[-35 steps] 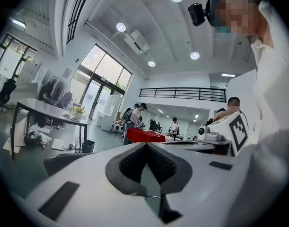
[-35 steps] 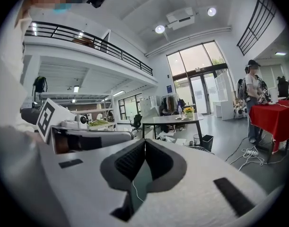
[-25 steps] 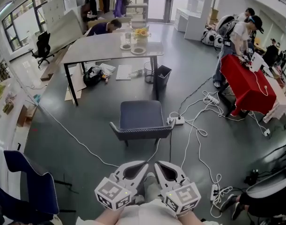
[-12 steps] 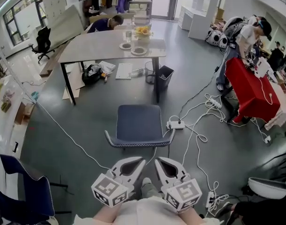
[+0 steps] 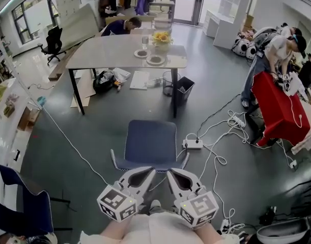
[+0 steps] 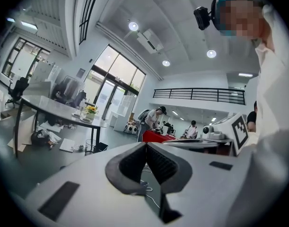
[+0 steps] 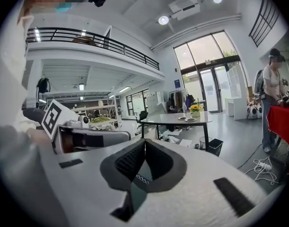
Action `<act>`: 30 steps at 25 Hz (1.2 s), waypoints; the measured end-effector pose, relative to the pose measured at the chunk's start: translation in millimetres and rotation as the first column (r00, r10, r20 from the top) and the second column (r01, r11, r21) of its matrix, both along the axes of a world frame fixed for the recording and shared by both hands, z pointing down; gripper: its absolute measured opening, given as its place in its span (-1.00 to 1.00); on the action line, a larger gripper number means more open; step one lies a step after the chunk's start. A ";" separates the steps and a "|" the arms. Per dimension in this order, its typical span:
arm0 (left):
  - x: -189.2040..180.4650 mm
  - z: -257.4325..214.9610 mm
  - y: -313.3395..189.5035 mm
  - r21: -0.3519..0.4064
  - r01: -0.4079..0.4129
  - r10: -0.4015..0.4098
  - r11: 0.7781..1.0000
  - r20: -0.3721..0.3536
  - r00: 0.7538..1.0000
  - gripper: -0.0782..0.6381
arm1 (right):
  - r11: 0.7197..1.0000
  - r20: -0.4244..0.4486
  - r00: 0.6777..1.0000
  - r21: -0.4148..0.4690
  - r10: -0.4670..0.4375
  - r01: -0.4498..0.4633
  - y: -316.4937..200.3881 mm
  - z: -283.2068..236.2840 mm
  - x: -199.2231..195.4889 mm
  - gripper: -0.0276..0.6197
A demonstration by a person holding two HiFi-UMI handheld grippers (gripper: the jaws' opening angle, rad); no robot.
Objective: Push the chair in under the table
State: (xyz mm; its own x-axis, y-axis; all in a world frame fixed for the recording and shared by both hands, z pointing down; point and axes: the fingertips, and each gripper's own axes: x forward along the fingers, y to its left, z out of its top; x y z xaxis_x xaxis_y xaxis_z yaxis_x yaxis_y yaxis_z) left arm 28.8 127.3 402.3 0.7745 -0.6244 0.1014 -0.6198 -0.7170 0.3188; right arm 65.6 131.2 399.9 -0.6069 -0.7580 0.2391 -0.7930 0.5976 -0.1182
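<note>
Closed in on chair [image 5: 151, 141] since a second ago: left gripper [image 5: 151, 171] and right gripper [image 5: 169, 172], jaws together, empty, tips just behind its back. Chair stands well short of worktop [image 5: 114, 54].

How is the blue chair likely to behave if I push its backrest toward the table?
The blue chair looks rigid, so it should probably move as one piece. No wheels show, so it would likely scrape over the smooth floor rather than roll. A push high on the backrest might tip it forward, and the white cable close by could snag it.
</note>
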 end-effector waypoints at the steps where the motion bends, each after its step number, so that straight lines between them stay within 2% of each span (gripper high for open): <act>1: 0.8 2.2 -2.6 -0.003 0.009 -0.009 1.000 -0.001 1.000 -0.74 | 1.000 0.000 1.000 -0.001 -0.004 0.004 -2.4 1.6 1.7 -0.91; 10: 0.5 12.6 -12.9 -0.039 0.016 -0.015 0.999 0.015 1.000 -0.74 | 0.999 0.002 1.000 -0.029 -0.022 0.022 -12.5 15.0 -1.3 -0.91; 25: -23.9 21.9 -15.4 -0.062 -0.067 0.071 0.996 0.050 0.996 -0.74 | 0.997 -0.010 0.999 -0.068 0.046 -0.046 -18.1 23.8 -18.2 -0.91; 30: -32.1 31.0 -22.0 -0.069 -0.046 0.052 0.997 0.083 0.995 -0.74 | 0.997 -0.022 0.999 -0.076 0.029 -0.030 -21.3 30.6 -21.6 -0.91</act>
State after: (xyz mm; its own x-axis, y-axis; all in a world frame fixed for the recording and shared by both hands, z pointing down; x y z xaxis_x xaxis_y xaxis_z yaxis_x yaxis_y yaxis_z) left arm -3.3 105.3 433.4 0.7909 -0.5753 0.2087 -0.6113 -0.7260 0.3151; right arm 44.0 109.9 430.5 -0.5790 -0.7544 0.3092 -0.8128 0.5639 -0.1460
